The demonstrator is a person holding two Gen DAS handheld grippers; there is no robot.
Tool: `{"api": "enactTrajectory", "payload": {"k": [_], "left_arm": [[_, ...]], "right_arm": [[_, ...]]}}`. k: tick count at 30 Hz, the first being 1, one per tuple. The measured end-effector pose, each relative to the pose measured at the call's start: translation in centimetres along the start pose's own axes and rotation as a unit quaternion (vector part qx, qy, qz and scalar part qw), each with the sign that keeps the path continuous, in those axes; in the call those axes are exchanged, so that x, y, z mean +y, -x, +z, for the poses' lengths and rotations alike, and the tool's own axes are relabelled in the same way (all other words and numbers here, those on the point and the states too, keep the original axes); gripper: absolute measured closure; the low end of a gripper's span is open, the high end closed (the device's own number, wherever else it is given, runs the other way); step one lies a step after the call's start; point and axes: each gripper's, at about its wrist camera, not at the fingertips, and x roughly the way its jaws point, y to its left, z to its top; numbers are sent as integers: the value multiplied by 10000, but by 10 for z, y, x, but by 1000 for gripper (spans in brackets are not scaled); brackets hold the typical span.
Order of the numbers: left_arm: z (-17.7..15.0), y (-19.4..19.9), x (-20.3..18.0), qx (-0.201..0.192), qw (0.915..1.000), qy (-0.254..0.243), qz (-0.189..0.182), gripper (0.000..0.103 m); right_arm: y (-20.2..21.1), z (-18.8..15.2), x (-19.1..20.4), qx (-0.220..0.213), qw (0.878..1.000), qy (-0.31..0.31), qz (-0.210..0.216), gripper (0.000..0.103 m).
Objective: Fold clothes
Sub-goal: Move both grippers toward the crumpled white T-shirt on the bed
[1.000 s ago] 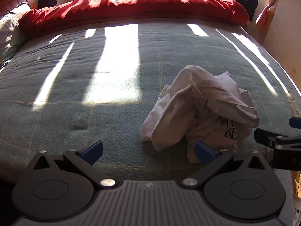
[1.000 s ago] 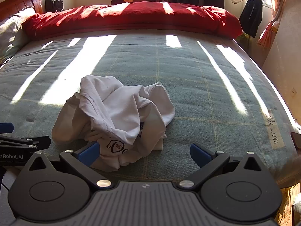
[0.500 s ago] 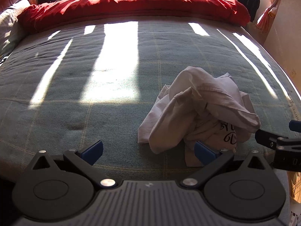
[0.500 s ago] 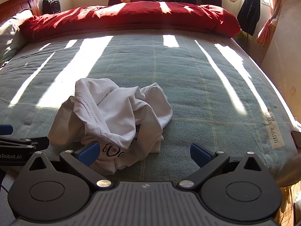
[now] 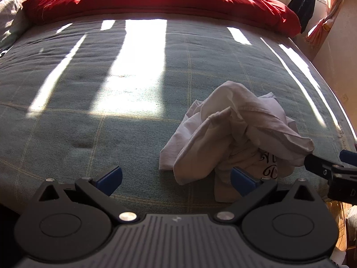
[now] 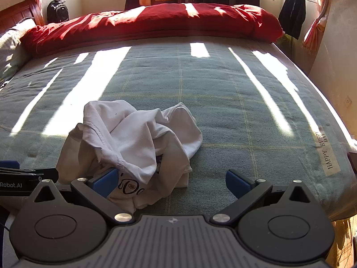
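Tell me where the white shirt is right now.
The white shirt lies crumpled on the green bedspread near the bed's front edge: lower left in the right wrist view, lower right in the left wrist view, far from the red duvet.

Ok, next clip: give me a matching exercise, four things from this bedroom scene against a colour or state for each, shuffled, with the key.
Things:
1. white T-shirt
2. duvet
3. left gripper
4. black backpack

States:
A. red, bunched along the far edge of the bed
B. open, holding nothing
C. crumpled in a heap on the green bedspread
D. upright by the wall beside the headboard

Pairs: 1-C, 2-A, 3-B, 4-D
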Motion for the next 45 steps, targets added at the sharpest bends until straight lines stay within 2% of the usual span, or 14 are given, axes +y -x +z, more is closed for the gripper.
{"api": "enactTrajectory", "payload": {"k": [4, 9, 12, 17, 22, 26, 31, 37, 41, 45], "left_arm": [[1, 2, 0, -191, 9997, -53, 141, 1], [4, -3, 1, -97, 9997, -159, 138, 1], [4, -4, 1, -108, 9997, -184, 136, 1], [1, -1, 0, -363, 9987, -263, 233, 1], [2, 1, 5, -480, 9985, -237, 64, 1], [3, 2, 1, -459, 9977, -487, 124, 1], [3, 3, 0, -466, 9975, -502, 181, 1], [3, 1, 13, -373, 9989, -80, -267, 1], [2, 2, 12, -468, 9986, -198, -147, 1], [2, -3, 15, -283, 9989, -97, -362, 1]], "right_arm": [[4, 3, 2, -205, 9998, 7, -87, 0], [4, 8, 1, -213, 9997, -58, 55, 0], [1, 11, -2, -151, 9996, -133, 173, 0], [-6, 13, -5, -6, 9991, -230, 366, 0], [-14, 12, -1, 249, 9987, -89, 439, 3], [-12, 14, 4, 141, 9992, 81, 354, 4], [-8, 17, 4, -16, 9991, 111, 405, 4], [-6, 16, 2, -140, 9971, 308, 687, 2], [-7, 14, 5, -134, 9959, 508, 732, 2], [-6, 12, 6, -171, 9937, 505, 987, 0]]}}
